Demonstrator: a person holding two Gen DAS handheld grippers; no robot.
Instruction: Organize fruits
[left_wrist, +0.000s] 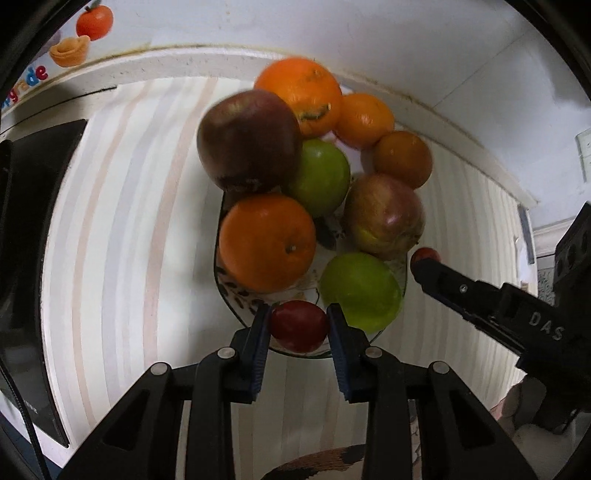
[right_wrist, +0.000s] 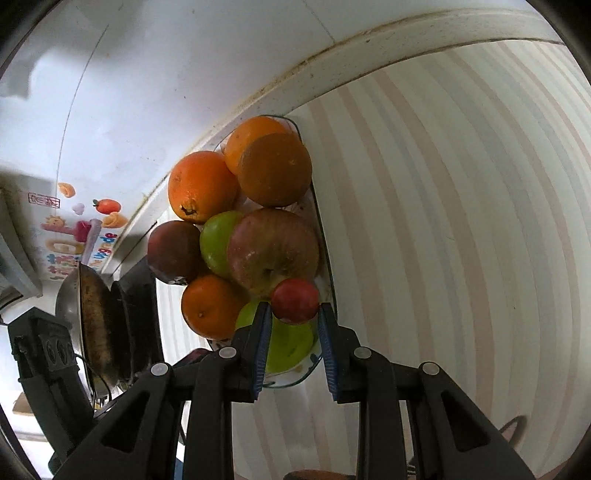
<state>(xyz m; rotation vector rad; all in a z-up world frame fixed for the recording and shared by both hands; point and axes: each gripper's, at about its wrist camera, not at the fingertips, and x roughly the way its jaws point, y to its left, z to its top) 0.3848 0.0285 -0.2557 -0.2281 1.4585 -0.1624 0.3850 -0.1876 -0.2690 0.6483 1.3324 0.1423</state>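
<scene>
Two hand-held grippers each carry a small round red fruit over a clear glass dish (left_wrist: 405, 282) piled with oranges and apples on a pale striped tablecloth (left_wrist: 122, 229). The left gripper (left_wrist: 298, 323) has its jaws partly closed, blue pads pressed to either side of one small red fruit (left_wrist: 299, 325), which sits just at the dish's near rim. The right gripper (right_wrist: 294, 314), jaws set to a similar width, clamps a second small red fruit (right_wrist: 295, 301) directly above a green apple (right_wrist: 290, 345) at the near end of the pile; in the left view that fruit (left_wrist: 425, 254) shows at the dish's right edge. Being round, neither fruit has a long axis to line up. The dish lies straight ahead of both pairs of jaws, and the left gripper looks nearer to bare dish floor, so its release seems the simpler. White letters "DAS" read on the right gripper's body; a colourful wall sticker (right_wrist: 79, 236) carries letters too distorted to read
</scene>
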